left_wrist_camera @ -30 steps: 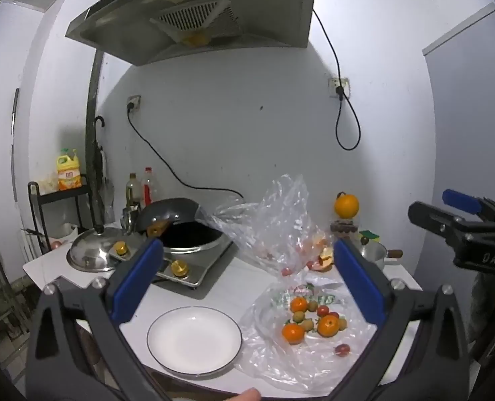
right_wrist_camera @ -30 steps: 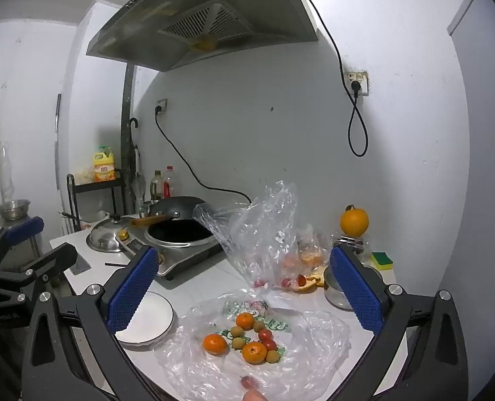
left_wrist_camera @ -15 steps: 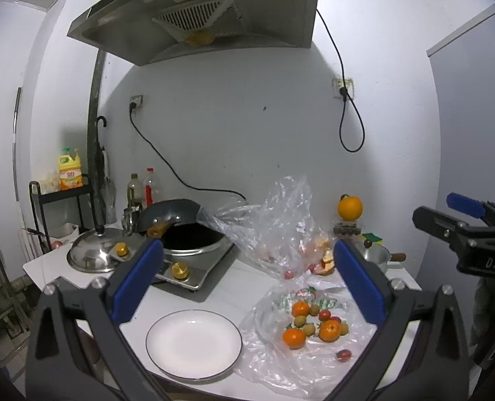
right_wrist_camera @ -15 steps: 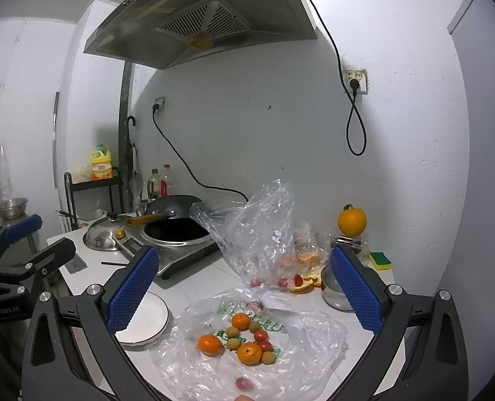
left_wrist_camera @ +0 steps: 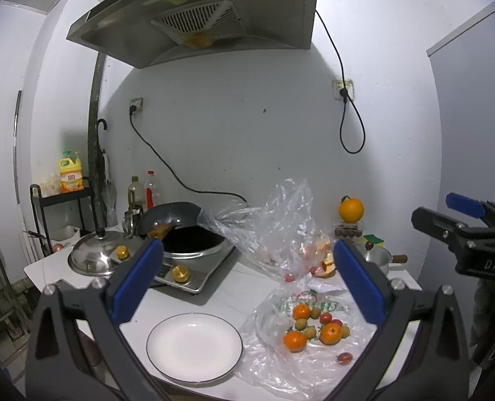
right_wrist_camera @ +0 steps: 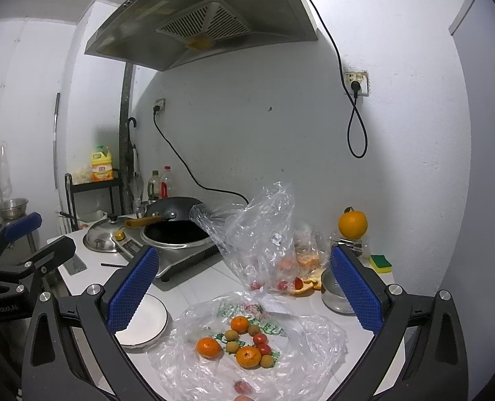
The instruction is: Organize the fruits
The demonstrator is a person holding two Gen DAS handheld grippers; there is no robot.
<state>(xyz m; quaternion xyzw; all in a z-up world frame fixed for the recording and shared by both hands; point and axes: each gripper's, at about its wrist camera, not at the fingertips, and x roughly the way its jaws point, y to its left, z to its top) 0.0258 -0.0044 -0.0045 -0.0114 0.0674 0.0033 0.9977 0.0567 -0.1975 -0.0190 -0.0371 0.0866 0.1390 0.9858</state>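
Small oranges point(left_wrist_camera: 330, 333) point(right_wrist_camera: 248, 357), brownish longans point(right_wrist_camera: 231, 335) and red cherry tomatoes point(right_wrist_camera: 259, 338) lie on a flattened clear plastic bag point(left_wrist_camera: 281, 361) point(right_wrist_camera: 301, 361) on the white counter. An empty white plate point(left_wrist_camera: 194, 347) point(right_wrist_camera: 143, 329) sits left of the bag. My left gripper point(left_wrist_camera: 247, 282) hovers open above plate and fruit, holding nothing. My right gripper point(right_wrist_camera: 247, 287) is open too, above the fruit pile. Each gripper shows at the edge of the other's view.
A second, crumpled bag point(left_wrist_camera: 274, 230) with fruit and peel stands behind. A wok on an induction cooker point(left_wrist_camera: 187, 237), a steel lid point(left_wrist_camera: 95, 257), bottles, a large orange point(left_wrist_camera: 350, 210) on a jar, a small pot point(right_wrist_camera: 336, 292) and a sponge point(right_wrist_camera: 381, 262) crowd the back.
Both grippers have risen and drawn back slightly, so the plate and fruit sit more fully in view. Nothing on the counter moved.
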